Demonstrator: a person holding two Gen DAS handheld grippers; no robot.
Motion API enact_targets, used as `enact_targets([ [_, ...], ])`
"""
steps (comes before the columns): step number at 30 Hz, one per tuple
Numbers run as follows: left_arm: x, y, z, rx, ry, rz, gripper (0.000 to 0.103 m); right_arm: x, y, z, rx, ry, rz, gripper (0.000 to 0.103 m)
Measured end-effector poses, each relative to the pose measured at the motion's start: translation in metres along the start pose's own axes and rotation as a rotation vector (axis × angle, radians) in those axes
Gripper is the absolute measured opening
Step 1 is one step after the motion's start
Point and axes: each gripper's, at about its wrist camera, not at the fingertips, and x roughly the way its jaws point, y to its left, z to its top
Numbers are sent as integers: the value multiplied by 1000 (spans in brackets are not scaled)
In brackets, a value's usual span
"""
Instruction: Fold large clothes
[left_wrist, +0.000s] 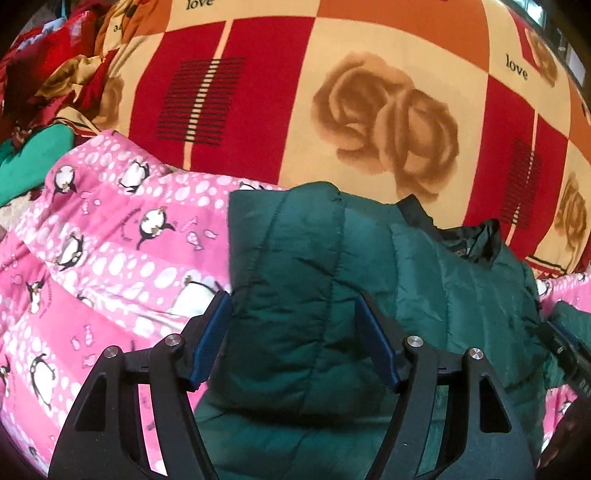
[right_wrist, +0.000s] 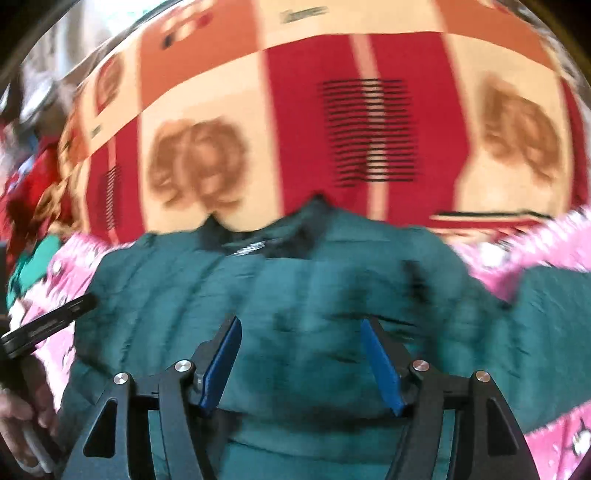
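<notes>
A dark green quilted jacket (left_wrist: 424, 280) lies on a pink penguin-print blanket (left_wrist: 92, 258). One sleeve (left_wrist: 288, 280) is folded over its body. My left gripper (left_wrist: 293, 314) is open just above that folded sleeve, jaws wide apart with the sleeve between and below them. In the blurred right wrist view the jacket (right_wrist: 314, 288) fills the lower middle, black collar (right_wrist: 258, 236) at its far edge. My right gripper (right_wrist: 301, 332) is open over the jacket's body and holds nothing. The left gripper's tip (right_wrist: 55, 317) shows at the left edge there, the right gripper's tip (left_wrist: 565, 347) at the right edge of the left view.
A red, orange and cream bedspread (left_wrist: 332, 92) with rose prints covers the bed beyond the jacket. Crumpled red and green clothes (left_wrist: 40, 110) lie heaped at the far left. A hand (right_wrist: 22, 424) holds the other gripper at lower left.
</notes>
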Motion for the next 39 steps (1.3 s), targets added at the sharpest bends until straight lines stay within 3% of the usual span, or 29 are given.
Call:
enact_targets([
  [6,18,-11,-7,54,-7,61,75,53,23,-3,-40,54,-41,65],
  [10,29,-7,-10,39,6,46,80,78,9,-11,0,79,-84,75],
  [15,33,-4,-11,19,14,35,81,63,4,-7,-7,95,-71,75],
  [21,32,-6,-12,22,7,44,81,30,-9,-17,-8,49,-80,75],
  [32,24,-11,-16,52,-7,68,81,45,-23,-33,1,127,-116,75],
  [39,-7,-15,-16,43,-50,47,81,17,-19,-30,13,67,-101,75],
])
